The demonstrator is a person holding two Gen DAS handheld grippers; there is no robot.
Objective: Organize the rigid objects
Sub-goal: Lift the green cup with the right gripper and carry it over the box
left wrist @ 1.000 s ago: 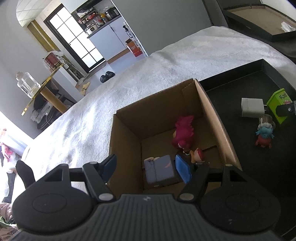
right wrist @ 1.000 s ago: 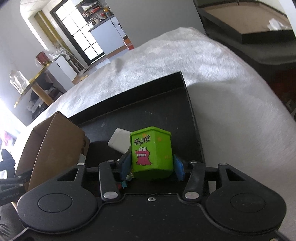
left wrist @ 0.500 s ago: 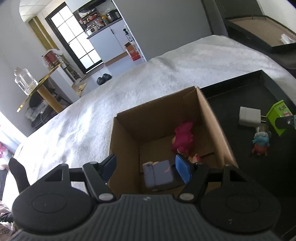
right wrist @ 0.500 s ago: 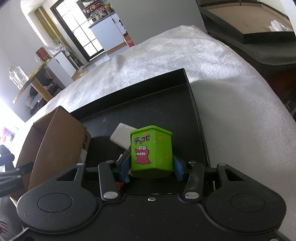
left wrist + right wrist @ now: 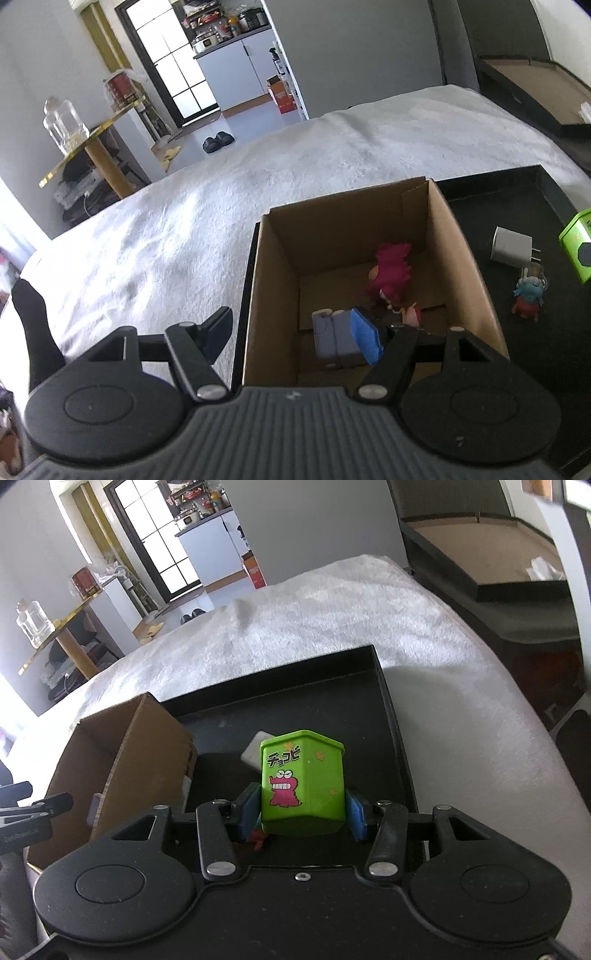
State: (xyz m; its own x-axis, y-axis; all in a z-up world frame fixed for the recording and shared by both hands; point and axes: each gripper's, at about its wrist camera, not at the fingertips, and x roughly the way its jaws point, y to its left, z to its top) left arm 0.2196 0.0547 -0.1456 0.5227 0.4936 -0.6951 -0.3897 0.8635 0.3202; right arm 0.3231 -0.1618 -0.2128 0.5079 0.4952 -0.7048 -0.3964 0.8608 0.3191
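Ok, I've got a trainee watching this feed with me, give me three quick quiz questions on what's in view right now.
1. True or false: the right gripper is shut on the green box.
2. Multiple choice: where does the white charger lie? A) in the carton B) on the black tray C) on the bedspread
3. Fill in: the left gripper's fingers are ____, with the carton's left wall between them.

Key: 1 true; 2 B, on the black tray beside the carton; 3 open.
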